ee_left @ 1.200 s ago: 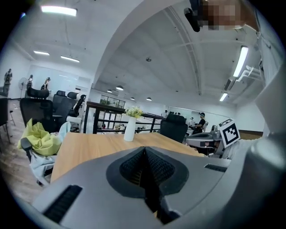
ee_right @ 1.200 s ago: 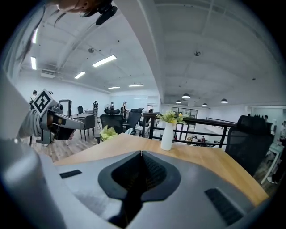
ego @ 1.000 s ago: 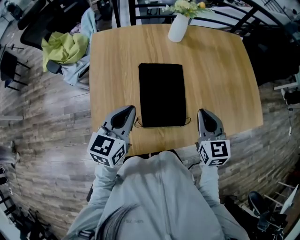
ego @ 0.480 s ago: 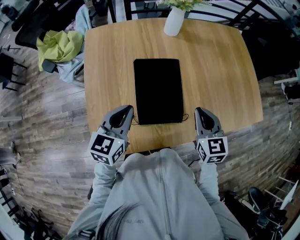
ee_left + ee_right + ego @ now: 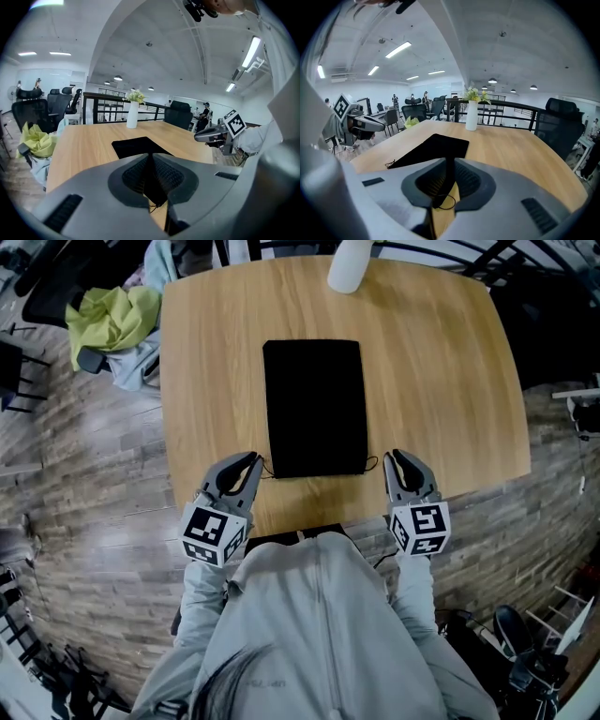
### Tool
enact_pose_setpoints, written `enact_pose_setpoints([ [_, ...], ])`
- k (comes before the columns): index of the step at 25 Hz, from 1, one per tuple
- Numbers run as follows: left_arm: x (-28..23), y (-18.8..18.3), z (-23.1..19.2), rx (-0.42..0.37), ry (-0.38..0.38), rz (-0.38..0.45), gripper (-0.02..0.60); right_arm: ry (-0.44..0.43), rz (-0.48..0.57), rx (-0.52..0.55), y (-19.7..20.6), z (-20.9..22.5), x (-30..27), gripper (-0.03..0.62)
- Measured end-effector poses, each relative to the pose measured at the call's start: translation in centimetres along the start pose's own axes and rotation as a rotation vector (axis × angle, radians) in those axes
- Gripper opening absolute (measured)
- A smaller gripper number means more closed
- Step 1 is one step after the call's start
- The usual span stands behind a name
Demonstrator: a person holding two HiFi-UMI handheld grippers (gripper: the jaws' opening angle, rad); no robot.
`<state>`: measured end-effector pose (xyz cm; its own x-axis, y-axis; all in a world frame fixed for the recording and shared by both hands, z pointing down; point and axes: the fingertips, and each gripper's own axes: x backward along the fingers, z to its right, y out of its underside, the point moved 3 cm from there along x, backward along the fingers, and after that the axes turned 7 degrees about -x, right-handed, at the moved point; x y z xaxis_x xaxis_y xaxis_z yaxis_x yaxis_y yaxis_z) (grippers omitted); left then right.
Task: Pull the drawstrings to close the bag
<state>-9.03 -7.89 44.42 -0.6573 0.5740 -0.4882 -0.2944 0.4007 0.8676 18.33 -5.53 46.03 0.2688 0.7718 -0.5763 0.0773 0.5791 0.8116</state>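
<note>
1. Lying flat at the centre of the head view: black bag [image 5: 315,409] on a wooden table [image 5: 441,381], with a thin drawstring loop at its lower left corner [image 5: 265,472] and another at its lower right [image 5: 373,463].
2. Left gripper [image 5: 253,460], lower left: jaws pressed together, pinching nothing, tip just beside the left loop.
3. Right gripper [image 5: 394,457], lower right: jaws closed at the tips, empty, near the right loop.
4. White vase [image 5: 349,266], top edge, cut off by the frame. Its flowers show only in the gripper views.
5. Yellow-green cloth [image 5: 111,317], upper left, off the table on a chair.
6. Grey-sleeved torso [image 5: 314,615], bottom centre, covers the table's near edge.
7. Bag mouth: uniformly black, so no detail can be made out. Whether the gripper tips touch the tabletop cannot be told.
</note>
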Motion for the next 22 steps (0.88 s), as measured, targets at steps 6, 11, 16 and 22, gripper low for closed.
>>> enact_pose_setpoints([
  [6,-0.7,2.3,0.1,-0.022,0.028,-0.056,0.105,-0.019,-0.046,-0.006,2.1,0.6,-1.1,0.128],
  [11,-1.2,5.1,0.3,-0.079,0.080,-0.115,0.124,-0.034,-0.089,0.027,4.3,0.9,-2.2,0.145],
  [16,-2.0,7.9,1.1,-0.160,0.165,-0.184,0.166,-0.049,-0.118,0.060,6.4,1.3,-3.0,0.146],
  [22,-3.2,10.5,1.6,-0.277,0.210,-0.280,0.190,-0.075,-0.198,0.163,8.5,1.9,-4.3,0.147],
])
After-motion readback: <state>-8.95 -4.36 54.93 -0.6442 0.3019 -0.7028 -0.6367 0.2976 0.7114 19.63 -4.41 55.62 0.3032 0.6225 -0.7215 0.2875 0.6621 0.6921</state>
